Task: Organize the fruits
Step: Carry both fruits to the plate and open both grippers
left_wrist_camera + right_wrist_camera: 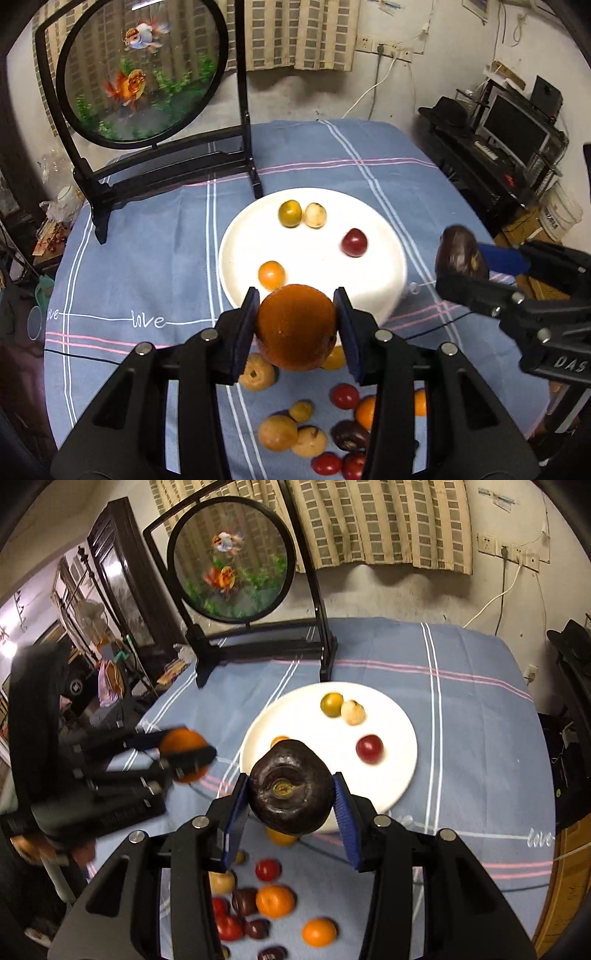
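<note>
The left claw gripped a round orange; the right claw clamped a dark purple fruit, stem end facing the camera. Both were above the surface, near the white plate; loose fruits lay below.

We see a dim room, brightest on the white plate. Fisheye bending and black corners frame both views. At nine o'clock, the other gripper smears with motion blur.
</note>
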Demonstrator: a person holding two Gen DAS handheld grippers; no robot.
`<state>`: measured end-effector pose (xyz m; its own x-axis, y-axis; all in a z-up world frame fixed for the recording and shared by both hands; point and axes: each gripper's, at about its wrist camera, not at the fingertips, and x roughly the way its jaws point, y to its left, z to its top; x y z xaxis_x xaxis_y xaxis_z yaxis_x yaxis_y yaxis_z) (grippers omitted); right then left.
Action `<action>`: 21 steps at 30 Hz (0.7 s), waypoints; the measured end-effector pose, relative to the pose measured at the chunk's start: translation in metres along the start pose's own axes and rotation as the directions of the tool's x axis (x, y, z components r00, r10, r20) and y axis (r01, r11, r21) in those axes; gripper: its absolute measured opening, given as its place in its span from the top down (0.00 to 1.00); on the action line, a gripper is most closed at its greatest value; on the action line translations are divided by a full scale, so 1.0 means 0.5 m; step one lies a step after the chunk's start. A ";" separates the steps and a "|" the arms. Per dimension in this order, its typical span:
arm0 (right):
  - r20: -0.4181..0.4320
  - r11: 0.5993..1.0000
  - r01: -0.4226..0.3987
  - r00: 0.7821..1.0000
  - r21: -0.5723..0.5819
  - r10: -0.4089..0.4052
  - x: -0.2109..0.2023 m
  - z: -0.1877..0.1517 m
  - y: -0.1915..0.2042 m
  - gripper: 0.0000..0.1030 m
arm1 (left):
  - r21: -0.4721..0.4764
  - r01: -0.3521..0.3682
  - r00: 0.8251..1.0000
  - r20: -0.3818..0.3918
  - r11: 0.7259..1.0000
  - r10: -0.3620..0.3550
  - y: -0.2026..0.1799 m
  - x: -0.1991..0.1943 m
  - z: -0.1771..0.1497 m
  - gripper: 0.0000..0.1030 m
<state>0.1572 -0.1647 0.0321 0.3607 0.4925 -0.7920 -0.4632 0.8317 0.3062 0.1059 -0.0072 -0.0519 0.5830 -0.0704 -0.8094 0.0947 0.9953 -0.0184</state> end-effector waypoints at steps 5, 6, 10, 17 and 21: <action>-0.019 1.000 -0.001 1.000 0.019 0.002 0.043 0.011 -0.019 0.56 | -0.008 -0.006 1.000 -0.028 1.000 0.006 0.013 0.042 0.010 0.59; -0.023 1.000 0.002 1.000 0.025 -0.002 0.052 0.012 -0.025 0.56 | -0.005 -0.012 0.999 -0.032 1.000 0.012 0.013 0.053 0.012 0.59; -0.039 0.999 0.018 0.999 0.047 -0.016 0.084 0.016 -0.046 0.56 | -0.008 -0.023 0.999 -0.044 1.000 0.023 0.021 0.099 0.020 0.59; -0.084 0.998 0.062 0.995 0.009 -0.061 0.147 0.010 -0.072 0.57 | -0.021 -0.035 0.997 -0.070 0.999 0.034 0.042 0.172 0.038 0.59; -0.102 0.998 0.023 0.995 0.057 -0.017 0.186 0.024 -0.086 0.57 | 0.027 -0.061 0.995 -0.079 0.998 0.063 0.032 0.205 0.051 0.59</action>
<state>0.2203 -0.1515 -0.0486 0.2846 0.4494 -0.8468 -0.4079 0.8561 0.3173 0.1878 -0.0001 -0.1204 0.5222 -0.0019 -0.8528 0.0804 0.9957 0.0470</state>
